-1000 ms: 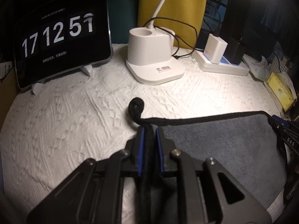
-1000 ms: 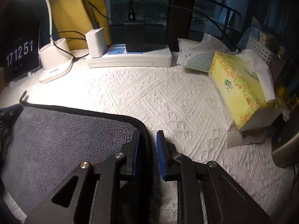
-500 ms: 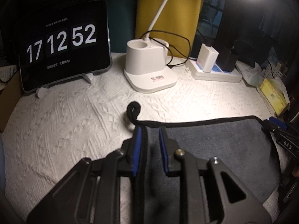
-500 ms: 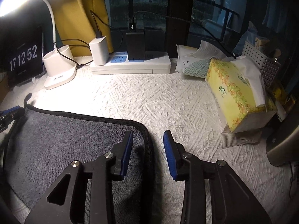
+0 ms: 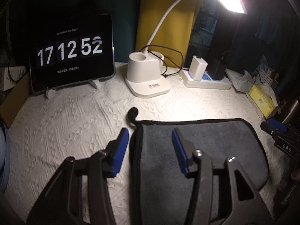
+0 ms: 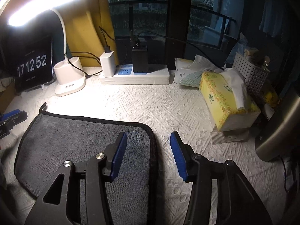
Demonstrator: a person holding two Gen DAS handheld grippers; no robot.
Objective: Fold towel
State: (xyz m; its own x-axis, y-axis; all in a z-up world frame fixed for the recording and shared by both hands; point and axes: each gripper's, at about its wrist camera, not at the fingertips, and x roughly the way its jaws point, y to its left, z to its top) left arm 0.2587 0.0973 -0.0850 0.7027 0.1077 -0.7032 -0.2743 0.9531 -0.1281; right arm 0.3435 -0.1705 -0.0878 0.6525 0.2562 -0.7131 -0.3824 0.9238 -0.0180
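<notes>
A dark grey towel (image 5: 206, 150) with black edging lies flat on the white textured table cover, folded over; its black hanging loop (image 5: 132, 112) sticks out at the far left corner. My left gripper (image 5: 150, 140) is open above the towel's left edge, holding nothing. In the right wrist view the towel (image 6: 75, 136) lies at the left, and my right gripper (image 6: 148, 146) is open over its right edge, holding nothing. Each gripper's tip shows at the side of the other's view.
At the back stand a tablet clock (image 5: 71, 54), a white desk lamp base (image 5: 146, 75), and a power strip with chargers (image 6: 135, 73). A yellow tissue box (image 6: 225, 101), a white basket (image 6: 251, 69) and a metal container (image 6: 277, 131) are at the right.
Both grippers were shut on the towel's edges a second ago. They have opened, let go and lifted back; the towel now lies flat.
</notes>
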